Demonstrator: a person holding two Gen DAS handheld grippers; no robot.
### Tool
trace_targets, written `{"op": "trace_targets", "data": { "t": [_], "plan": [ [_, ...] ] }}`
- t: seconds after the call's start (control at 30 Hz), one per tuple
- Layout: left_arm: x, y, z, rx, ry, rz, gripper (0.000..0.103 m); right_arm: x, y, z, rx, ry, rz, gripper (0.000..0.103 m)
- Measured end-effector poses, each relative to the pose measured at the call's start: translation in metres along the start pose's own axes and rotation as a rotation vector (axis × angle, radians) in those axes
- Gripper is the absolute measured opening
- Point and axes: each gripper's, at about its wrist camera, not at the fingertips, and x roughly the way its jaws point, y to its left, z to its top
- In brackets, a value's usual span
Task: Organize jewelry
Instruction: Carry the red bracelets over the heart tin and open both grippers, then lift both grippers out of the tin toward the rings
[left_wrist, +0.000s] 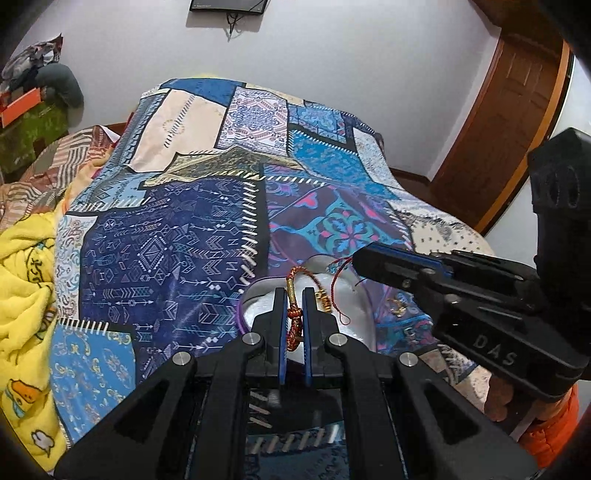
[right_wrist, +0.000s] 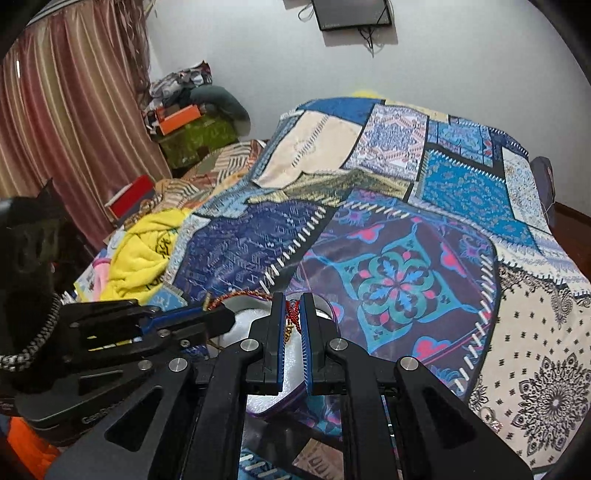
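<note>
Pinching a braided red-and-gold bracelet (left_wrist: 293, 325) between nearly closed jaws, left gripper (left_wrist: 294, 295) over a silvery white tray (left_wrist: 354, 295) resting on the patchwork bedspread (left_wrist: 166, 221). Bracelet's long axis running 12 to 6 o'clock in the left wrist view, straight along the fingers, gold tube (left_wrist: 291, 291) poking out past the tips toward 12. Coming in from 3 o'clock in that view, right gripper (left_wrist: 356, 260), jaws drawn close on a thin red cord (left_wrist: 338, 275), whether truly gripped, hard to tell; in the right wrist view the same red cord (right_wrist: 293, 314) sitting between the narrow-set pads (right_wrist: 280, 325) toward 12. Nearer the braided piece: left; nearer the red cord: right.

Counting what shows: one braided bracelet, one red cord with a small gold bead (left_wrist: 323, 299), one purple cord (left_wrist: 242, 317) curving along the tray's rim at 9 o'clock, one tray, two grippers. Further pieces possibly hidden beneath the fingers.
</note>
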Motion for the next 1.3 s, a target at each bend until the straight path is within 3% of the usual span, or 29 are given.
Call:
{"op": "trace_targets", "data": {
  "t": [0.53, 0.67, 0.83, 1.0, 1.3],
  "plan": [
    [0.000, 0.000, -0.007, 0.025, 0.026, 0.059, 0.006, 0.013, 0.006, -0.011, -0.018, 0.085, -0.018, 0.007],
    [-0.005, 0.000, -0.006, 0.026, 0.020, 0.076, 0.017, 0.009, 0.005, -0.011, 0.005, 0.094, -0.005, 0.007],
    [-0.015, 0.000, -0.004, 0.023, 0.005, 0.089, 0.020, 0.000, 0.001, -0.007, 0.029, 0.085, -0.009, 0.020],
    [-0.028, -0.006, -0.002, 0.035, -0.026, 0.121, 0.034, -0.018, 0.001, -0.004, 0.033, 0.044, -0.026, 0.035],
    [-0.053, -0.023, 0.006, 0.049, -0.074, 0.132, 0.035, -0.058, -0.006, 0.001, 0.033, -0.034, -0.074, 0.037]
  ]
}}
